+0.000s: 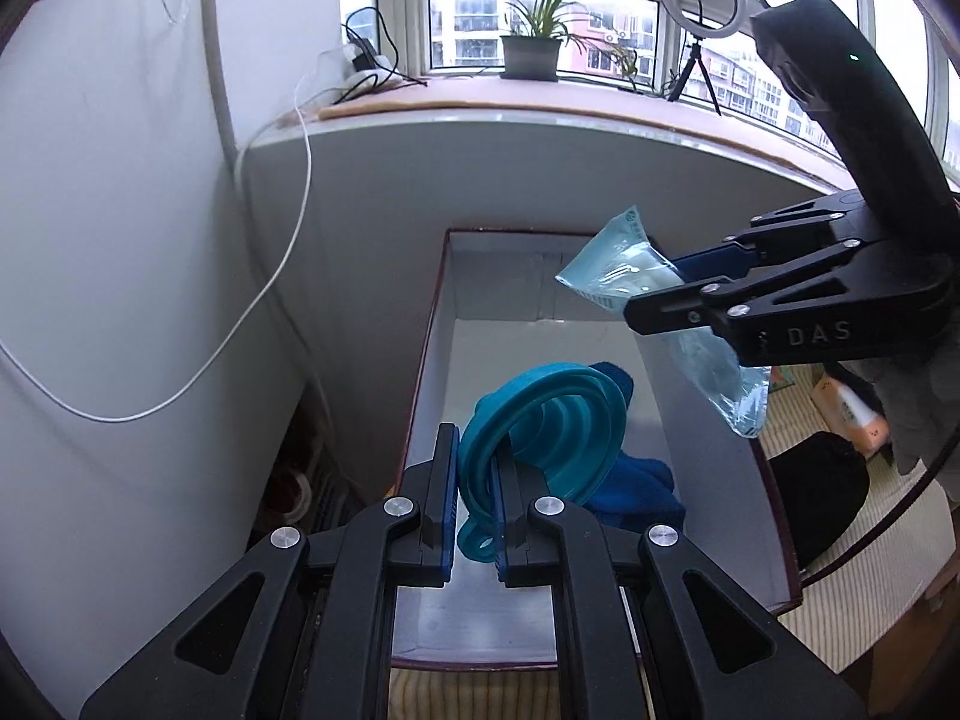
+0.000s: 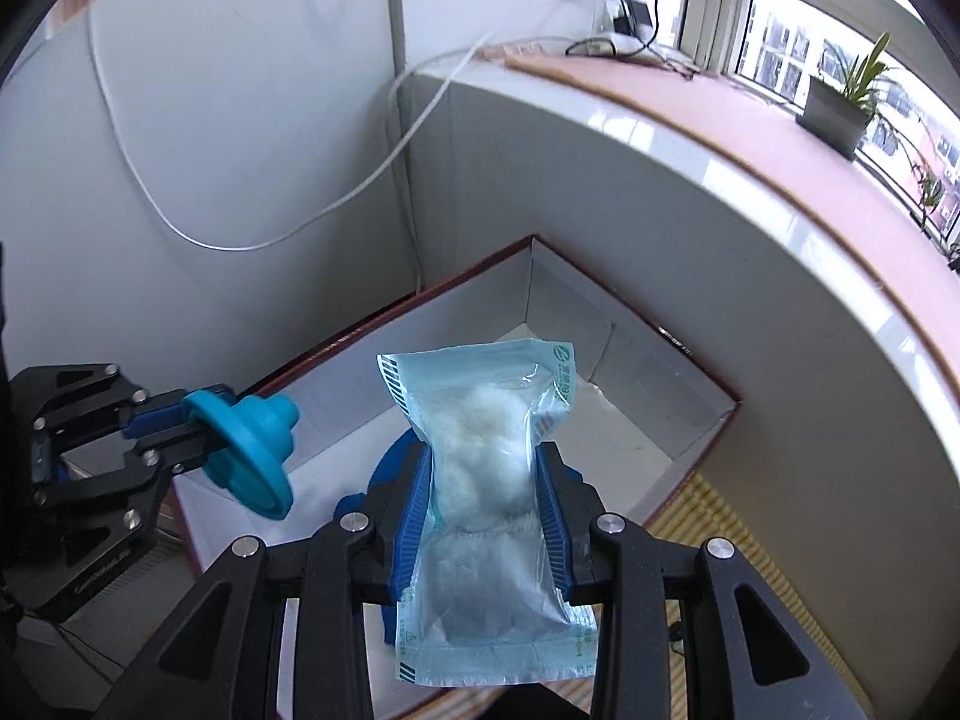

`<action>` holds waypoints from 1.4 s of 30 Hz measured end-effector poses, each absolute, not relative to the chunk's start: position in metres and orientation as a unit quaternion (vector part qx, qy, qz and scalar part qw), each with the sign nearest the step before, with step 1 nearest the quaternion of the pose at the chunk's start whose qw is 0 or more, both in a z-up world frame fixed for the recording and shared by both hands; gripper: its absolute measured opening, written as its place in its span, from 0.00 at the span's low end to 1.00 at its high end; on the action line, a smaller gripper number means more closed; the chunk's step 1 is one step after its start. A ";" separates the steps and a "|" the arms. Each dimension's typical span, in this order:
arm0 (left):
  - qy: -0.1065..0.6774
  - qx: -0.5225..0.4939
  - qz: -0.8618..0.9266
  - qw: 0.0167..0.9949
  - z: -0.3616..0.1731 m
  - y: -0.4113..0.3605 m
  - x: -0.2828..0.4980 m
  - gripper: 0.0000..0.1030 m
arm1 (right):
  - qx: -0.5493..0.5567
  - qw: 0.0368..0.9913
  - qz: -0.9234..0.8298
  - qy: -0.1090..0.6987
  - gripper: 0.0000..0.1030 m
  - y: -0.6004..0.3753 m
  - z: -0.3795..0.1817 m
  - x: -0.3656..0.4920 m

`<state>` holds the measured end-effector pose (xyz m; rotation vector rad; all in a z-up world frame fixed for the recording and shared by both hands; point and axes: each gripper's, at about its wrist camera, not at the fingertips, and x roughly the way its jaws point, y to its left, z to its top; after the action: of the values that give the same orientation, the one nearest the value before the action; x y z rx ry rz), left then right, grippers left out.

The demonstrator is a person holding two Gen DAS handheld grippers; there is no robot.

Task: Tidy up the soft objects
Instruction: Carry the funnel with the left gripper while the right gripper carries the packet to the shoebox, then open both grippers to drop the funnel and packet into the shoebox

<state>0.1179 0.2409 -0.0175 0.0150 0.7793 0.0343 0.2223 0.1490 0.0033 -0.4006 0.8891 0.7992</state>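
Carrying over the box [image 2: 660, 360]: left gripper [image 1: 474, 516] pinching funnel [image 1: 540, 426], right gripper [image 2: 483, 516] clamping cotton pouch [image 2: 480, 450]; next, lowering toward twelve o'clock, releasing.

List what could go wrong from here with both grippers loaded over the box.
1. The left gripper pinches only the rim of the teal funnel; it could flex and slip out.
2. The right gripper squeezes the cotton bag at its middle; slick film might slide or burst.
3. The funnel hangs above the blue cloth in the box; dropped there, it may pile up or roll.
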 end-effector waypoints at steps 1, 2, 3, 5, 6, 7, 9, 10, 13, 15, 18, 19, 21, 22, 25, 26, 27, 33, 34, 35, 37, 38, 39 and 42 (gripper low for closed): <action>0.382 0.008 0.014 0.924 -0.018 0.241 0.120 0.09 | -0.182 0.806 0.377 0.418 0.36 0.150 0.001 0.224; 0.384 0.007 0.011 0.923 -0.018 0.241 0.120 0.16 | -0.179 0.806 0.380 0.418 0.45 0.150 0.001 0.225; 0.384 0.004 0.012 0.923 -0.018 0.242 0.120 0.33 | -0.177 0.805 0.382 0.419 0.53 0.151 0.001 0.226; 0.378 -0.002 0.020 0.925 -0.017 0.246 0.122 0.59 | -0.175 0.805 0.386 0.415 0.72 0.151 0.003 0.225; 0.374 -0.002 0.023 0.927 -0.016 0.247 0.122 0.61 | -0.177 0.808 0.385 0.410 0.73 0.150 0.005 0.224; 0.373 0.000 0.023 0.928 -0.015 0.247 0.121 0.61 | -0.179 0.809 0.384 0.406 0.74 0.149 0.007 0.222; 0.370 0.002 0.027 0.929 -0.014 0.247 0.119 0.61 | -0.182 0.811 0.383 0.401 0.75 0.147 0.009 0.221; 0.372 0.001 0.028 0.928 -0.014 0.247 0.120 0.61 | -0.182 0.812 0.384 0.400 0.75 0.146 0.010 0.220; 0.376 0.003 0.028 0.926 -0.012 0.246 0.121 0.61 | -0.172 0.814 0.384 0.401 0.75 0.141 0.013 0.221; 0.373 0.005 0.032 0.927 -0.010 0.244 0.119 0.62 | -0.164 0.816 0.384 0.400 0.76 0.134 0.015 0.219; 0.382 0.018 0.035 0.923 -0.007 0.242 0.120 0.73 | -0.152 0.817 0.388 0.398 0.76 0.120 0.020 0.212; 0.396 0.040 0.037 0.917 -0.009 0.239 0.123 0.74 | -0.147 0.819 0.388 0.398 0.76 0.114 0.022 0.210; 0.410 0.069 0.053 0.908 -0.011 0.238 0.126 0.74 | -0.139 0.822 0.384 0.397 0.76 0.105 0.025 0.209; 0.414 0.076 0.063 0.905 -0.010 0.240 0.125 0.74 | -0.134 0.823 0.383 0.397 0.76 0.099 0.026 0.208; 0.411 0.061 0.069 0.907 -0.002 0.247 0.118 0.74 | -0.125 0.824 0.387 0.394 0.76 0.083 0.030 0.201; 0.409 0.054 0.070 0.908 0.001 0.249 0.115 0.74 | -0.124 0.824 0.389 0.392 0.76 0.076 0.031 0.198; 0.407 0.045 0.071 0.910 0.004 0.250 0.112 0.74 | -0.123 0.826 0.389 0.390 0.76 0.068 0.032 0.196; 0.384 0.028 0.049 0.922 0.011 0.225 0.090 0.74 | -0.107 0.826 0.376 0.405 0.76 0.019 0.022 0.196; 0.381 0.028 0.045 0.923 0.011 0.221 0.087 0.74 | -0.102 0.826 0.374 0.409 0.76 0.011 0.020 0.196; 0.377 0.028 0.035 0.925 0.011 0.211 0.083 0.74 | -0.094 0.824 0.372 0.417 0.76 -0.001 0.016 0.197; 0.371 0.022 0.016 0.928 0.012 0.196 0.073 0.74 | -0.084 0.819 0.373 0.429 0.76 -0.017 0.008 0.198; 0.369 0.018 0.008 0.929 0.012 0.190 0.070 0.74 | -0.080 0.817 0.372 0.433 0.76 -0.025 0.004 0.197; 0.368 0.014 -0.005 0.930 0.010 0.181 0.066 0.74 | -0.077 0.815 0.369 0.440 0.76 -0.033 -0.003 0.197; 0.371 0.011 -0.031 0.928 0.003 0.156 0.058 0.74 | -0.075 0.805 0.362 0.464 0.76 -0.051 -0.023 0.195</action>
<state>0.0581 0.1560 0.0031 0.0229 0.7608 -0.0640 0.1947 -0.0512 -0.0229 -0.1612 0.9932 0.7759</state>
